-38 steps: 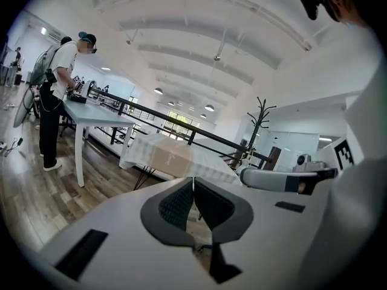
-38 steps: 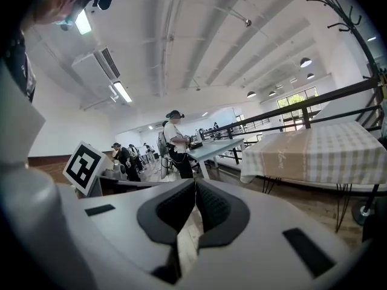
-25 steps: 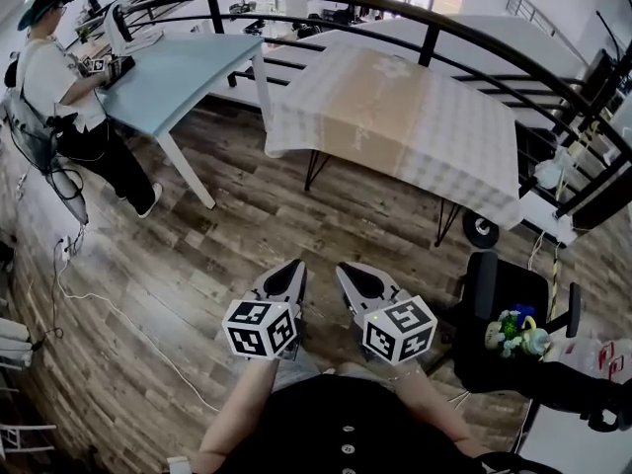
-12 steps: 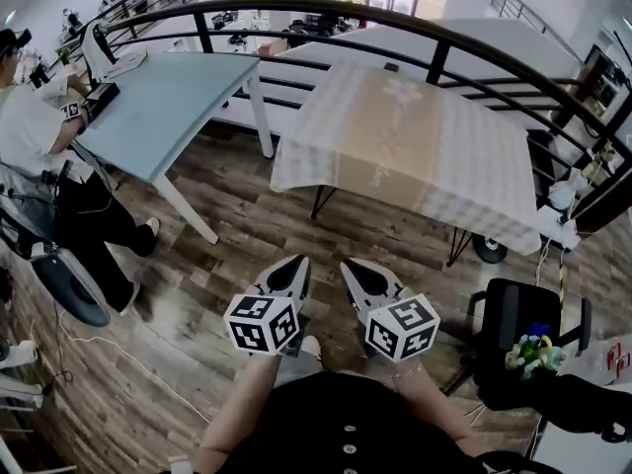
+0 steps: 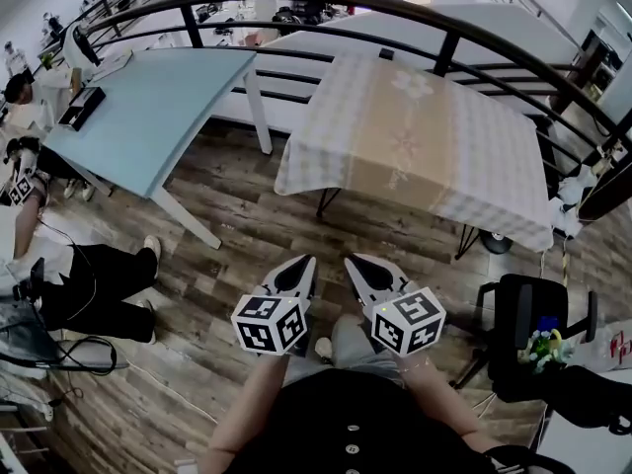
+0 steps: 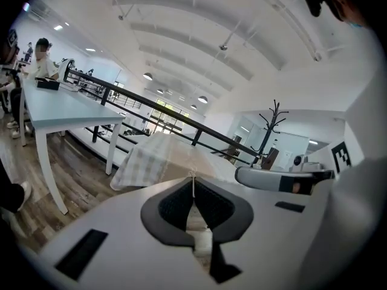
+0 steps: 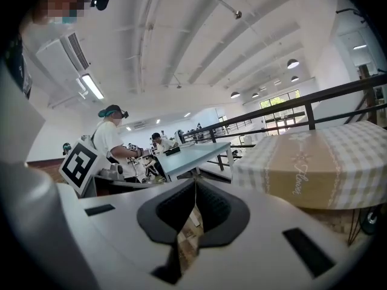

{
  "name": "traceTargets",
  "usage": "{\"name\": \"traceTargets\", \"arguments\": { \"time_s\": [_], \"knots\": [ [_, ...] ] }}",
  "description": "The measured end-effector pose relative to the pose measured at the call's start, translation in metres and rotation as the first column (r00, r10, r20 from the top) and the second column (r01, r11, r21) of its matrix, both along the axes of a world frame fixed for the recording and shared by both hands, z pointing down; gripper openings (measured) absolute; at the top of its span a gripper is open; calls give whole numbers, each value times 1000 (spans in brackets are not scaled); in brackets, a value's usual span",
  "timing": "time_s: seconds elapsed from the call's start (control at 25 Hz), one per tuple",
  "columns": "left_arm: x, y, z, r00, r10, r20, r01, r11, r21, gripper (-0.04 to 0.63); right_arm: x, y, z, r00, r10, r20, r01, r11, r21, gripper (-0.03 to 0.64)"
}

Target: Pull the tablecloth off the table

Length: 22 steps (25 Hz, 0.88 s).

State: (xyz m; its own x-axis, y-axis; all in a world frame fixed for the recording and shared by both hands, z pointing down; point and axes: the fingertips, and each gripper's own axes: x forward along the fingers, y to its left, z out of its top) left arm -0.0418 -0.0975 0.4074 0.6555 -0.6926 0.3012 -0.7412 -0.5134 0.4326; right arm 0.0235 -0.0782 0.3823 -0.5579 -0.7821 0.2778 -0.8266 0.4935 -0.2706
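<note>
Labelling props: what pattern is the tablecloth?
Tablecloth: pale check with a beige centre band. Best in head view.

The tablecloth (image 5: 415, 136) covers the table (image 5: 324, 202) ahead, a desk (image 5: 148, 97) stands to its left, and a railing (image 5: 447, 54) runs behind both.

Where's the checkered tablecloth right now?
In the head view, the tablecloth lies spread at upper centre-right, just right of the light blue table and in front of the black railing.
</note>
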Motion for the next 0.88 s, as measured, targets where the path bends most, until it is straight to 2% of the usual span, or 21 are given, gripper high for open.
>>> {"name": "traceTargets", "arguments": {
  "time_s": [0.48, 0.88],
  "knots": [
    [-9, -60, 12, 1000, -30, 1, 30, 999, -39, 21, -8, -61, 9, 999, -42, -18, 41, 999, -26, 29],
    [7, -149, 10, 999, -29, 38, 31, 999, -43, 21, 25, -155, 6, 1000, -5, 4, 5, 1000, -22, 29]
  ]
}}
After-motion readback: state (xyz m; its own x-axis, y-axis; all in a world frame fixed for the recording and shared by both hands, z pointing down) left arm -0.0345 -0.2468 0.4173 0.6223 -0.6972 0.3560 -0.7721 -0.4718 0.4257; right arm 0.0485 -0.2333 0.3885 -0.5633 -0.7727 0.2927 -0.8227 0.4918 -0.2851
